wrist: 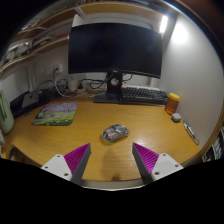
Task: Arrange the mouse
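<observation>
A grey computer mouse (114,132) lies on the wooden desk (60,140), just ahead of my fingers and roughly centred between them. My gripper (112,160) is open and empty, with its magenta pads (76,158) spread wide on either side. The mouse is apart from both fingers. A colourful mouse mat (55,113) lies on the desk further back to the left of the mouse.
A black monitor (115,50) on a stand sits at the back of the desk, with a black keyboard (144,95) before it. An orange cup (173,102) and small items stand at the right. Cables and shelves are at the back left.
</observation>
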`<state>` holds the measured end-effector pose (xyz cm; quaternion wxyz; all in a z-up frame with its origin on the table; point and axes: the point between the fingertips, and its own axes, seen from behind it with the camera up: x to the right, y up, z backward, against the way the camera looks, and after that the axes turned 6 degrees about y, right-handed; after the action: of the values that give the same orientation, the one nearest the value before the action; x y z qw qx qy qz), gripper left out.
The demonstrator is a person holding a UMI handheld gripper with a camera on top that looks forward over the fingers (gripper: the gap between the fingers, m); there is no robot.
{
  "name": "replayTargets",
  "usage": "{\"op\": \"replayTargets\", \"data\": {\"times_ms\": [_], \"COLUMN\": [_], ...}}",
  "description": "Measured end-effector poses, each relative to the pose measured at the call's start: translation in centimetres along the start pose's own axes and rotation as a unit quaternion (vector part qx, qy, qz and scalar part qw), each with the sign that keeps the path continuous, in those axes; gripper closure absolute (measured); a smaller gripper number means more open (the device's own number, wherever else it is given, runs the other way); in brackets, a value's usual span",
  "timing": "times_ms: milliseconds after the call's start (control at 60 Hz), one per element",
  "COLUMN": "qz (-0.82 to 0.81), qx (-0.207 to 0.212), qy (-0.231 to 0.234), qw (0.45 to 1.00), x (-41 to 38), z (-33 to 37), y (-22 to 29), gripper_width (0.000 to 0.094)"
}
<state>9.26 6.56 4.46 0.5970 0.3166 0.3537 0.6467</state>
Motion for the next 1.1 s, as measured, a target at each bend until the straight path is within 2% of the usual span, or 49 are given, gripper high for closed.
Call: {"op": "replayTargets", "data": {"times_ms": [483,933,1000,1083,1100], "qz": [-0.021,-0.031,-0.031,-0.039,-0.040], "qx": [-0.023,-0.039,-0.041,-0.040,-0.041], "qy": [-0.006,0.003,-0.005,-0.015,-0.014], "qw": [1.000,0.999,0.999,0.998,0.998], "x": [0.0,-0.1,0.2,0.6,0.7], "z": [-9.7,-16.2,-16.6,-17.0,-17.0], "y": [0.0,3.5,3.7,3.9,3.9], "gripper_width": [0.0072,0.0070,0.0161,0.0442,0.0454]}}
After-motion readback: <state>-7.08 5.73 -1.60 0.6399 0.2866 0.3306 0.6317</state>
